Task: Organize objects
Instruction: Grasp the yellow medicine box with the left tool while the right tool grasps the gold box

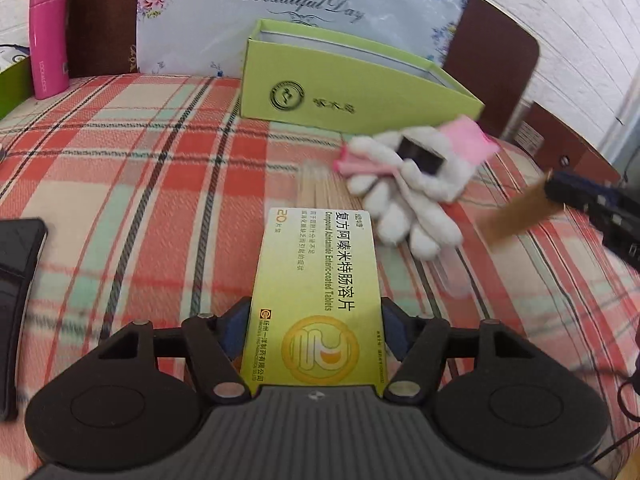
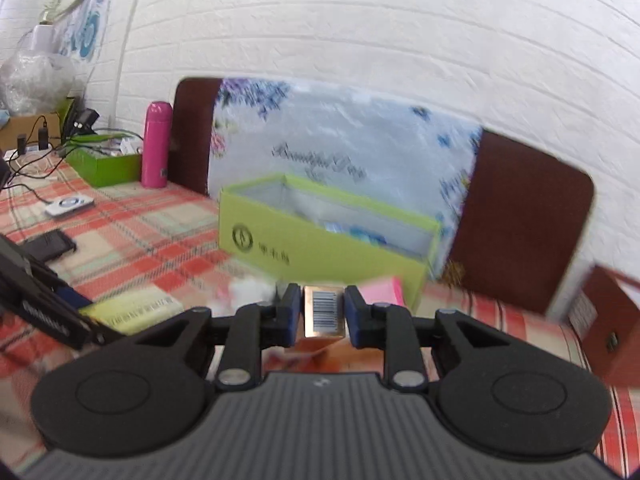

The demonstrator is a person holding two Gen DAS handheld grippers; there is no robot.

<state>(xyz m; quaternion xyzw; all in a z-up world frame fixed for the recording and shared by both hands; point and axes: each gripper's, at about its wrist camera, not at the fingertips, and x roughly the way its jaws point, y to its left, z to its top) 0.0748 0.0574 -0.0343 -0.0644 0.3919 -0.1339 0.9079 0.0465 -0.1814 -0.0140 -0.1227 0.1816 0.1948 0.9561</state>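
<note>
My left gripper [image 1: 316, 328] is shut on a yellow-green tablet box [image 1: 318, 296] with Chinese print, held flat above the plaid cloth. My right gripper [image 2: 323, 314] is shut on a small orange-brown box [image 2: 324, 312] with a barcode; the left wrist view shows it blurred at the right [image 1: 520, 216]. An open lime-green box [image 1: 344, 84] stands ahead; the right wrist view [image 2: 320, 236] shows blue items inside. A white glove [image 1: 408, 192], pink sticky notes [image 1: 468, 140] and a bundle of wooden sticks [image 1: 324, 188] lie in front of it.
A pink bottle [image 1: 48, 36] and another green box [image 2: 104, 164] stand at the far left. A black phone [image 1: 16, 264] lies at the left. A floral "Beautiful Day" board [image 1: 280, 16] leans on a brown headboard [image 2: 520, 220]. A brown carton [image 2: 608, 320] sits right.
</note>
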